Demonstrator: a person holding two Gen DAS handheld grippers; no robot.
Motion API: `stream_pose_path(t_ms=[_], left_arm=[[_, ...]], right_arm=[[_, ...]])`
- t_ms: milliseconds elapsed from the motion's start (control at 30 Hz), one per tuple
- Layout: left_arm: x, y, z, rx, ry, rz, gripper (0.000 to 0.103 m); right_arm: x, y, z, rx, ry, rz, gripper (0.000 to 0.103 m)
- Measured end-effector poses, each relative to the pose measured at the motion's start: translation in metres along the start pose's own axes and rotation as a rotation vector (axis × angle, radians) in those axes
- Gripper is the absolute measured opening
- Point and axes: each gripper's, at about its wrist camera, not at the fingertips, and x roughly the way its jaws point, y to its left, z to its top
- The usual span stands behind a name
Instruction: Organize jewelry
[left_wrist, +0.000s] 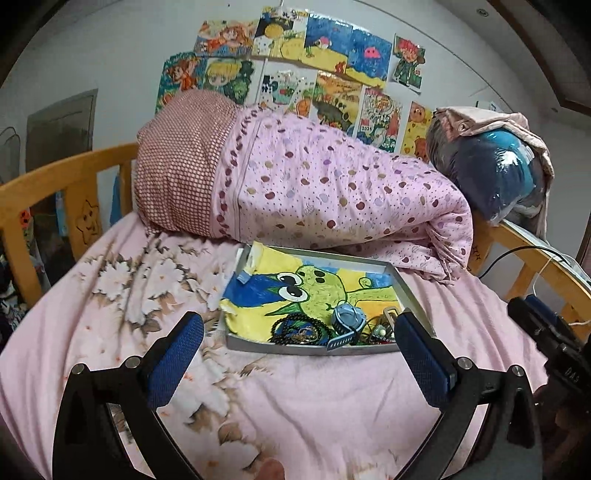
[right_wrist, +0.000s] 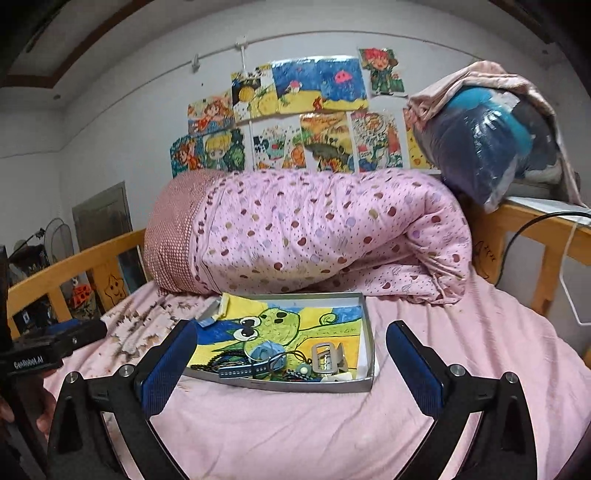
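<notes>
A shallow grey tray lined with a frog drawing lies on the pink bed; it also shows in the right wrist view. Jewelry is piled at its near edge: a blue watch, dark bead strings, a grey hair claw and small green and white pieces. My left gripper is open and empty, just short of the tray. My right gripper is open and empty, its fingers either side of the tray's near edge.
A rolled pink dotted quilt lies right behind the tray. Wooden bed rails stand left and right. A plastic-wrapped blue bundle sits on the right rail, with cables beside it. Drawings cover the wall.
</notes>
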Motion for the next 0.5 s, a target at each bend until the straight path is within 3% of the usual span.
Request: stream_pose_path(t_ms=[500], left_arm=[[-0.063, -0.003, -0.029, 0.054, -0.015, -0.022, 0.101]], right_arm=[[-0.069, 0.027, -0.015, -0.005, 0.001, -0.052, 0.103]])
